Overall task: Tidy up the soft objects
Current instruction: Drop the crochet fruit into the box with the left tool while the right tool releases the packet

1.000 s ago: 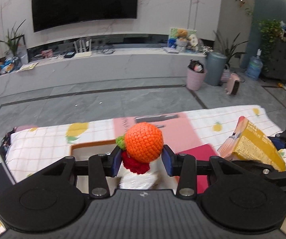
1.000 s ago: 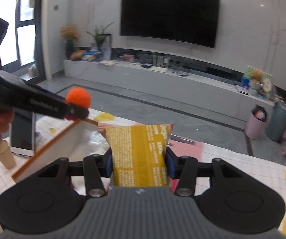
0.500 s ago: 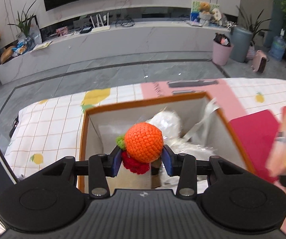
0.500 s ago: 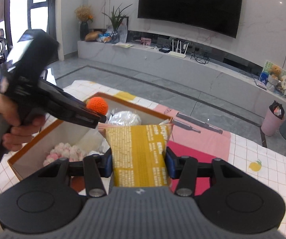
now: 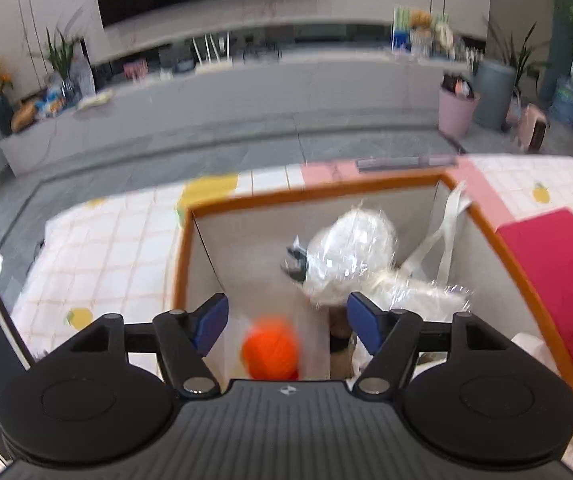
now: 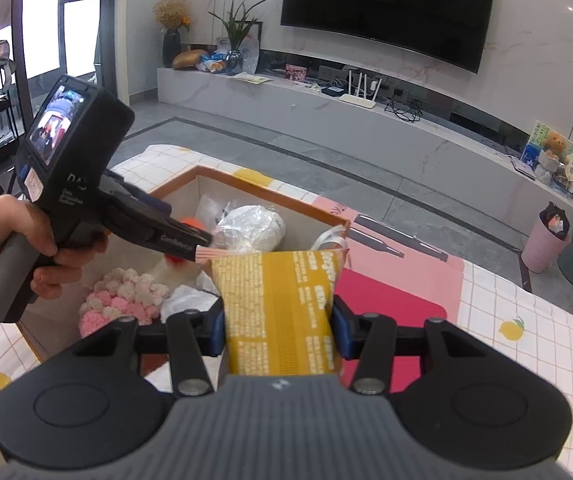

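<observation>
Left hand-held gripper (image 5: 287, 330) has just spread, dropping the orange ball (image 5: 270, 354) into the box (image 5: 482, 220); keep your right hand-held gripper (image 6: 278, 330) pinching the yellow packet (image 6: 282, 312) until it hangs over the box too.

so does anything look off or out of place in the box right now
Only the orange crochet ball: it is blurred, loose between the pads of the left claw, whose jaws have just been opening over the box. That reads as a deliberate drop. The right claw grips the yellow packet squarely.
</observation>
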The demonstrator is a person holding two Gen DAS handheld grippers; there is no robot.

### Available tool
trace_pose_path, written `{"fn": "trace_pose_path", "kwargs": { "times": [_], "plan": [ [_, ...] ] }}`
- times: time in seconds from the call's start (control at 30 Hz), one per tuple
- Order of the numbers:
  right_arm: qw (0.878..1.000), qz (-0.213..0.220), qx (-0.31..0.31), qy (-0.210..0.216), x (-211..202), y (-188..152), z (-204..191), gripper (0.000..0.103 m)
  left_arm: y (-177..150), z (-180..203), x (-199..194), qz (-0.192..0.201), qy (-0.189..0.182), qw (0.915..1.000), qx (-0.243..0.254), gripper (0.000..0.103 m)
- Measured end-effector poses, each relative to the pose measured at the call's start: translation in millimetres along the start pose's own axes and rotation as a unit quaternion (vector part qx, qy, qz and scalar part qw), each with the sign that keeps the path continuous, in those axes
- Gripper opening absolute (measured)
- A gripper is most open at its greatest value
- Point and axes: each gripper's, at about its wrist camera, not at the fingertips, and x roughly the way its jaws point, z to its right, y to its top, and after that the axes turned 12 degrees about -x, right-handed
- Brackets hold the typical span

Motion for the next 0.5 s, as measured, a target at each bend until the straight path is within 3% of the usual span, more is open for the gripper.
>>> {"fn": "trace_pose_path", "kwargs": {
  "times": [0.17,0.33,0.5],
  "plan": [
    [1.000,0.000,0.006,0.025,10,9,-17,0.049,6,-13,-36,0.038,-0.017,0.9987,-0.031,0.086],
    [0.998,-0.008,-0.004,0.064,36,18,-55,0.049,7,-20,-63,0.065,-0.009,0.9978,-0.009,0.087],
    [0.996,-0.034,-0.028,0.075,67,15,-93,0.051,1,-25,-77,0.074,-0.006,0.9973,0.003,0.087]
  ]
}}
